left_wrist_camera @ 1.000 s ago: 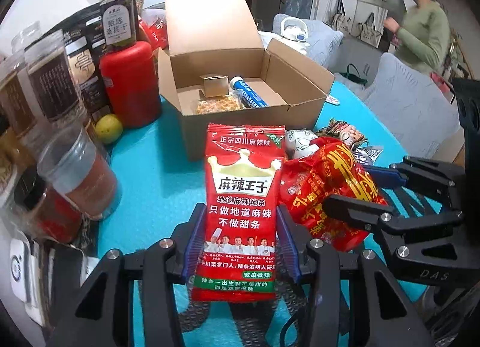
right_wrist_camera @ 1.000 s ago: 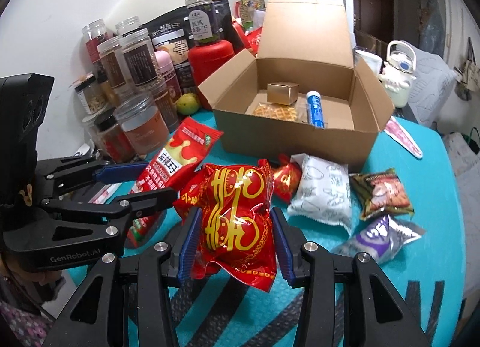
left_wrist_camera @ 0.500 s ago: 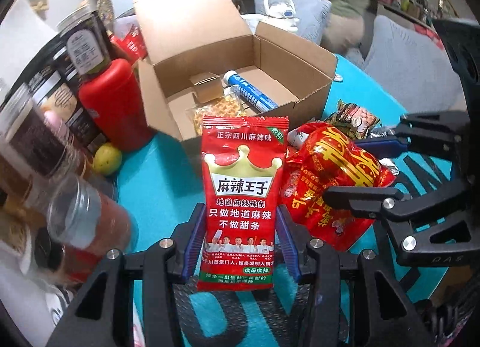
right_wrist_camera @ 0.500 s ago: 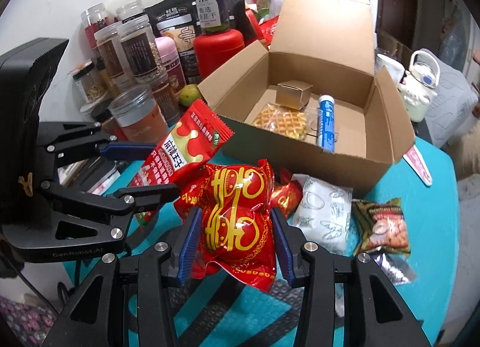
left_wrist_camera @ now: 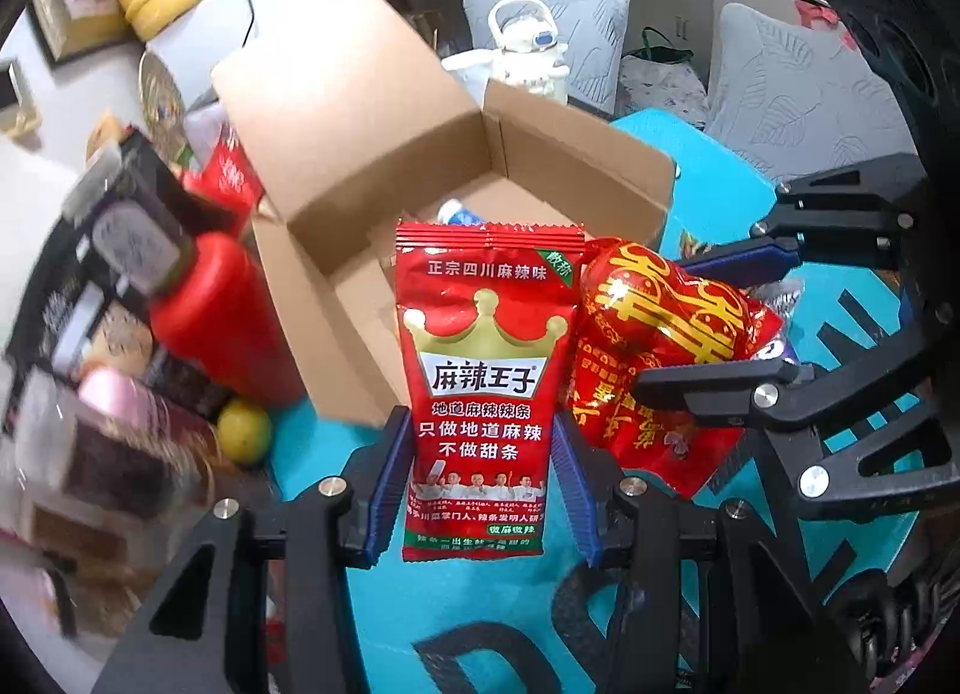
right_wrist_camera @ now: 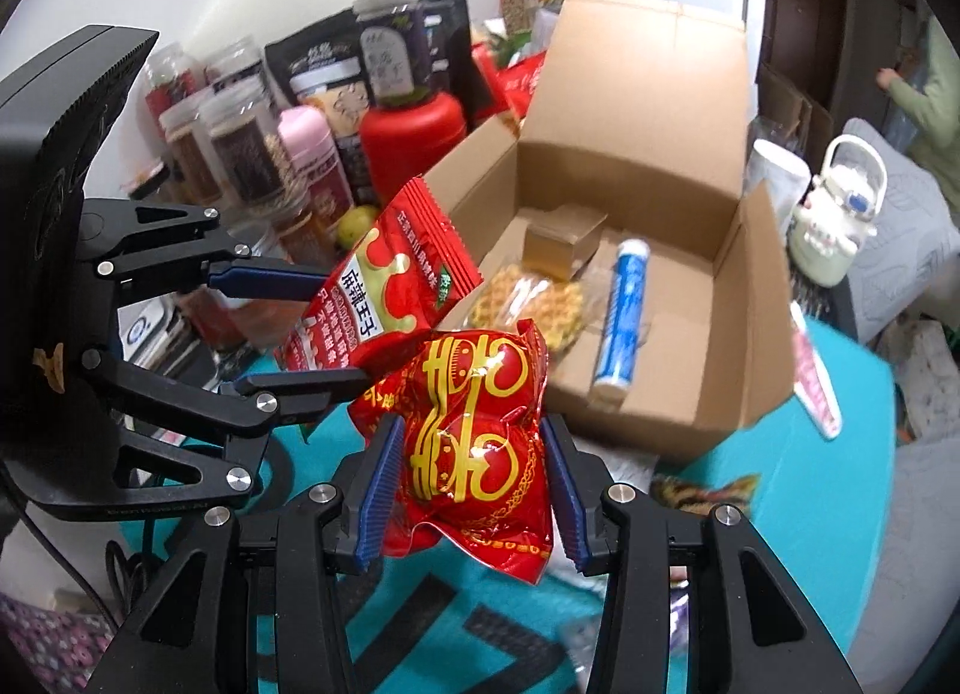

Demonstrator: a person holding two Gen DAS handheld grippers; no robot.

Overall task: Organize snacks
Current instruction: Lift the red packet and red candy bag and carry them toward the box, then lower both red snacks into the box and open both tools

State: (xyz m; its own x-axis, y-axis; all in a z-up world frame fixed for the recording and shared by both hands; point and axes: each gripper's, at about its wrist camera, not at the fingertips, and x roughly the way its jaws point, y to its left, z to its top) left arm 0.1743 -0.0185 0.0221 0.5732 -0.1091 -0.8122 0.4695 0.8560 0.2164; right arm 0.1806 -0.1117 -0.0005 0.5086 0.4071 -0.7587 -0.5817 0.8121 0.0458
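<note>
My left gripper (left_wrist_camera: 477,490) is shut on a flat red snack packet with a gold crown (left_wrist_camera: 487,370), held upright just in front of the open cardboard box (left_wrist_camera: 336,112). My right gripper (right_wrist_camera: 468,490) is shut on a puffy red bag with gold characters (right_wrist_camera: 474,430), lifted off the teal table. In the right wrist view the left gripper (right_wrist_camera: 336,334) comes in from the left with the crown packet (right_wrist_camera: 384,292) tilted toward the box (right_wrist_camera: 648,88). Inside the box lie a waffle pack (right_wrist_camera: 528,304), a small gold carton (right_wrist_camera: 561,241) and a blue tube (right_wrist_camera: 621,322).
Jars, a red canister (right_wrist_camera: 414,145), a pink bottle (right_wrist_camera: 312,154) and a lime (left_wrist_camera: 243,430) crowd the left side by the wall. More snack packs (right_wrist_camera: 702,490) lie on the teal tablecloth (right_wrist_camera: 798,514) near the box front. A white kettle (right_wrist_camera: 837,220) stands right; a person in green stands behind.
Both grippers have risen and moved toward the box with their packets still gripped. The left wrist has rolled, so the box and jars look tilted. The loose snacks have dropped below the right gripper.
</note>
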